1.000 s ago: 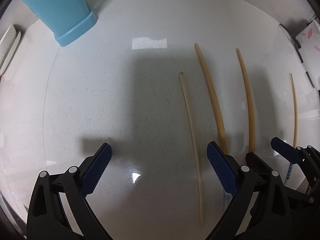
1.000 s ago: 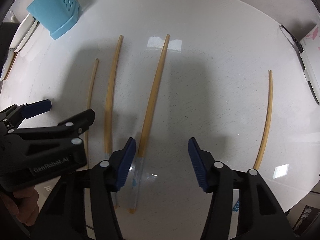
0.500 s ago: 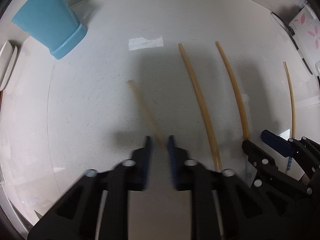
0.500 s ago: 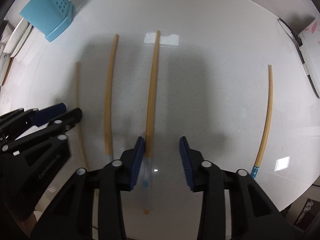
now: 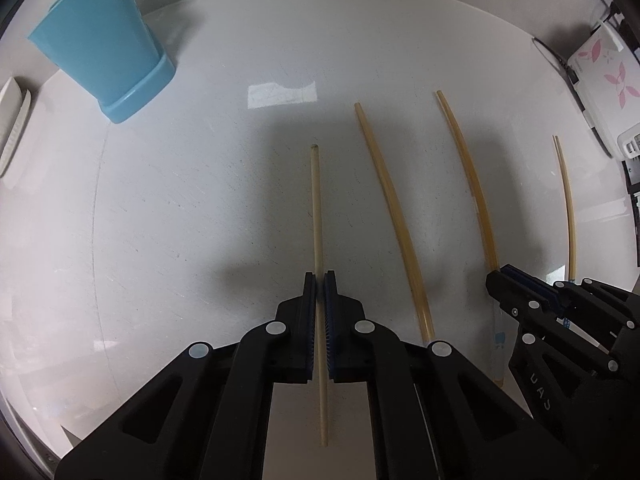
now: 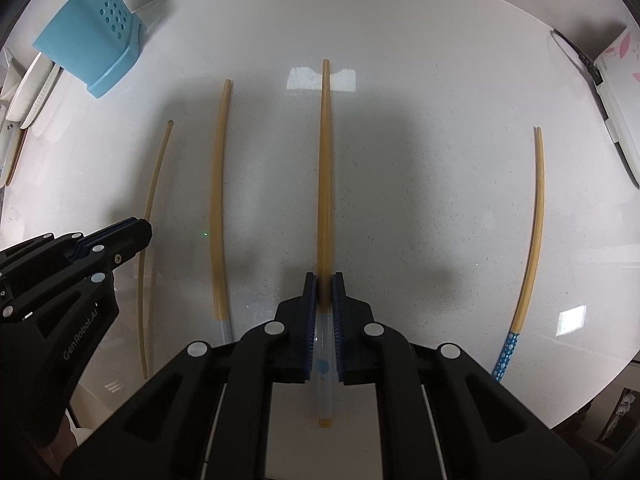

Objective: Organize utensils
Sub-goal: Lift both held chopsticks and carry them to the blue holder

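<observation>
Several chopsticks lie side by side on a white round table (image 5: 180, 220). My left gripper (image 5: 319, 280) is shut on a thin pale chopstick (image 5: 316, 208), which runs straight ahead between the pads. My right gripper (image 6: 324, 280) is shut on a thicker amber chopstick (image 6: 325, 160) with a clear end. That chopstick also shows in the left wrist view (image 5: 468, 176), as does my right gripper (image 5: 516, 284). The pale chopstick (image 6: 154, 188) and my left gripper (image 6: 132, 232) show in the right wrist view. A blue utensil holder (image 5: 100, 44) stands at the far left, with chopstick ends sticking out.
Another amber chopstick (image 6: 222, 200) lies between the two held ones. A chopstick with a blue dotted end (image 6: 532, 248) lies at the right. White dishes (image 6: 32, 92) sit at the left edge. A white box with pink flowers (image 5: 600, 72) sits at the far right.
Both grippers were open and have closed, the left on the pale chopstick and the right on the amber one. The pale chopstick swung and now points straight ahead.
</observation>
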`<action>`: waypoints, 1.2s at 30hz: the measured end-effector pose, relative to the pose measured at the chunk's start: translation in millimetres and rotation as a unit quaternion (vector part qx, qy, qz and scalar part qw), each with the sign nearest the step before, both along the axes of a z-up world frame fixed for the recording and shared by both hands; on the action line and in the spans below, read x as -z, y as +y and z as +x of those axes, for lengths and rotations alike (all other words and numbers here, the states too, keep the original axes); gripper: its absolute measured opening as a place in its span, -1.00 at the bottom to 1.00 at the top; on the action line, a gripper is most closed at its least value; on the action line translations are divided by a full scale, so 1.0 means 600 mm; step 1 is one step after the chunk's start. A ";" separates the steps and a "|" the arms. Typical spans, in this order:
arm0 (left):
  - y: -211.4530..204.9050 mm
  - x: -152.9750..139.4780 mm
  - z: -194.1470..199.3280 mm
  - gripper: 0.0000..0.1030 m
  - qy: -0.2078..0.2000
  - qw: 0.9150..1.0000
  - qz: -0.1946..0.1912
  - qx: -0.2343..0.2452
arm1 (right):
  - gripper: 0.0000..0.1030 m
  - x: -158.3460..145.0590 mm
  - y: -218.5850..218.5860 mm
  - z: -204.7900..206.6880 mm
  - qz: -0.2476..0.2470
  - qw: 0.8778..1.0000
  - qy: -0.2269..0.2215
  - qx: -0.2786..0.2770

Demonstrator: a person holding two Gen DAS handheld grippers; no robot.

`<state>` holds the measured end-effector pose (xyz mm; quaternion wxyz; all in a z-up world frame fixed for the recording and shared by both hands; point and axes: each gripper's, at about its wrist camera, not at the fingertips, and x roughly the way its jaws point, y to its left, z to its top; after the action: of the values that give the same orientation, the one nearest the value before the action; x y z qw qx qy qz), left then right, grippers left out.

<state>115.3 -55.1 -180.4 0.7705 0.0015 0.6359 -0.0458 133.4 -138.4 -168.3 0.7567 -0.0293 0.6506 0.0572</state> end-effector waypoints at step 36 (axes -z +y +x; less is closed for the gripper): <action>0.149 -0.138 -0.026 -0.94 -0.135 0.988 -0.017 -0.071 | -0.87 -0.122 0.059 0.038 0.072 0.985 -0.154 -0.035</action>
<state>99.6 34.6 -97.5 0.8506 -0.0507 0.5234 -0.0016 156.4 -102.9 -94.9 0.8453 -0.0062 0.5195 0.1252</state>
